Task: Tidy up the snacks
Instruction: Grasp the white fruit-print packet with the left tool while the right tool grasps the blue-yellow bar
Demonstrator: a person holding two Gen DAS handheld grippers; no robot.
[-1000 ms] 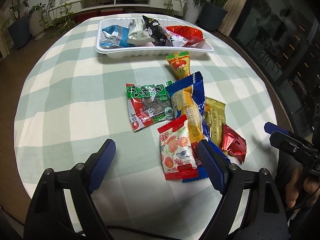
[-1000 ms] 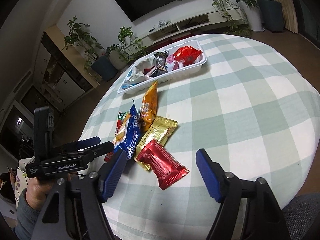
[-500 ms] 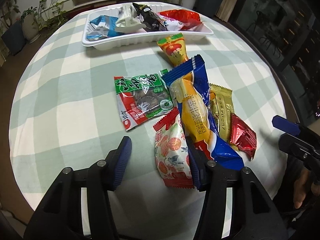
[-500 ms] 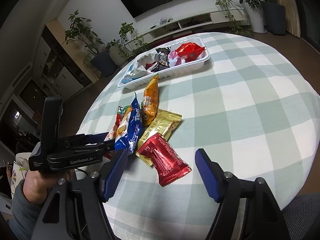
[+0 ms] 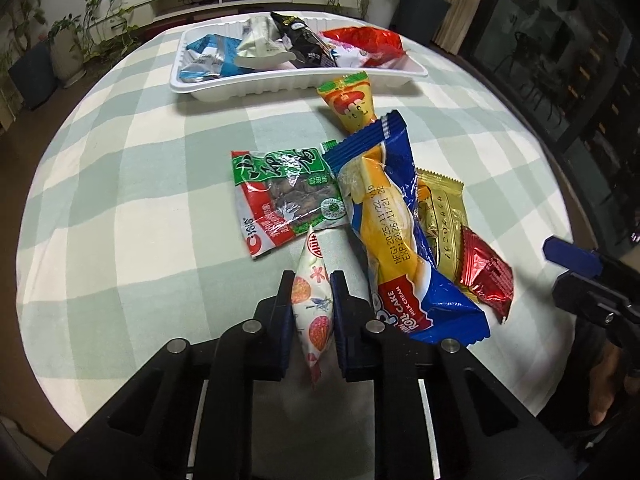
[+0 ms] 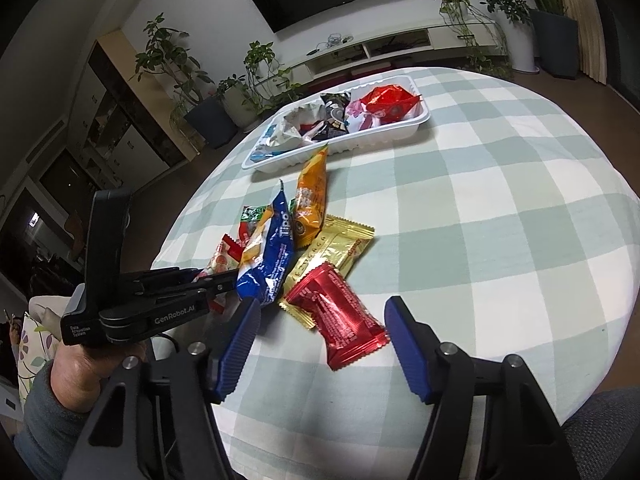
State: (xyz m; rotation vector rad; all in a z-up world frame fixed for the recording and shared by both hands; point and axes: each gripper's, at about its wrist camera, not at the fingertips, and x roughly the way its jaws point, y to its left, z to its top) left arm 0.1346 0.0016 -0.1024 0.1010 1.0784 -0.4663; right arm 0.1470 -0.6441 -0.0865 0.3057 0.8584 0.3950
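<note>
Where the round worktop (image 5: 120, 184) spreads its soft cloth of pale green and cream checks, a ribbed white plastic tray (image 5: 296, 82) sits at the far side, heaped with crinkled wrappers. Nearer lies a loose pile of glossy foil packets: a long blue and yellow roll-cake packet (image 5: 394, 224), a flat green and red packet (image 5: 286, 196), a gold packet (image 5: 444, 216) and a shiny red pillow-shaped packet (image 6: 340, 316). The left tongs (image 5: 311, 312) have just closed, their blue ribbed pads pinching a small white packet printed with fruit (image 5: 312, 300), squeezed upright into a narrow wedge. The right tongs (image 6: 320, 344) stand half open, closing slightly, straddling the red packet without touching it.
</note>
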